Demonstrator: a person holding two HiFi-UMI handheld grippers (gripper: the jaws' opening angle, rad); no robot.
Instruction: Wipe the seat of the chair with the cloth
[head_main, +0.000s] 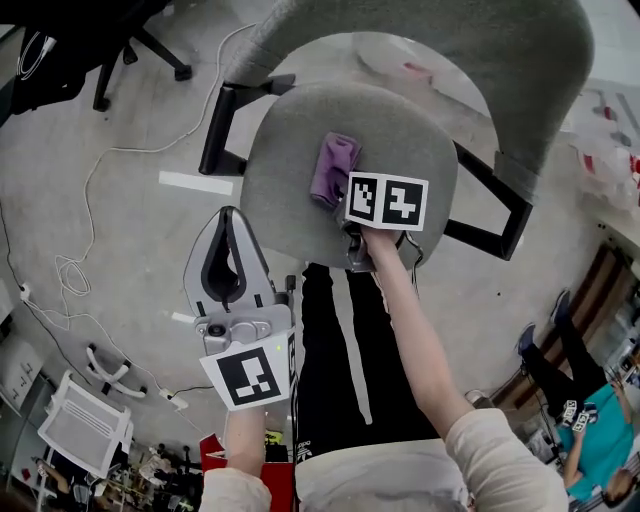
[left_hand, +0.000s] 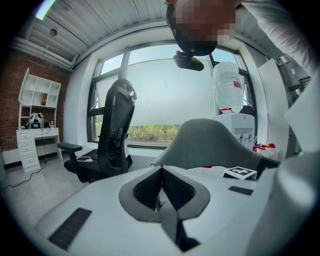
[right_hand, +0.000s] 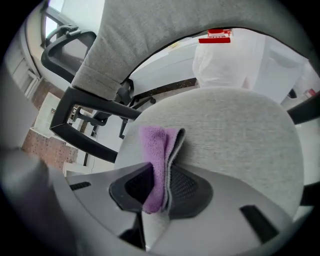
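Observation:
The grey fabric chair seat (head_main: 395, 135) lies below me, its backrest (head_main: 430, 40) beyond it. A folded purple cloth (head_main: 333, 167) rests on the seat's near left part. My right gripper (head_main: 345, 205), under its marker cube, is over the seat's front edge. In the right gripper view the right gripper (right_hand: 157, 192) is shut on the cloth (right_hand: 156, 150), whose free end lies on the seat (right_hand: 240, 130). My left gripper (head_main: 228, 220) hangs left of the seat, off the chair. Its jaws (left_hand: 161, 175) are shut with nothing between them.
Black armrests (head_main: 222, 125) (head_main: 500, 205) flank the seat. A black office chair (head_main: 120, 40) stands at the far left, with cables (head_main: 90, 200) and a white strip (head_main: 195, 182) on the concrete floor. A seated person (head_main: 600, 440) is at the lower right.

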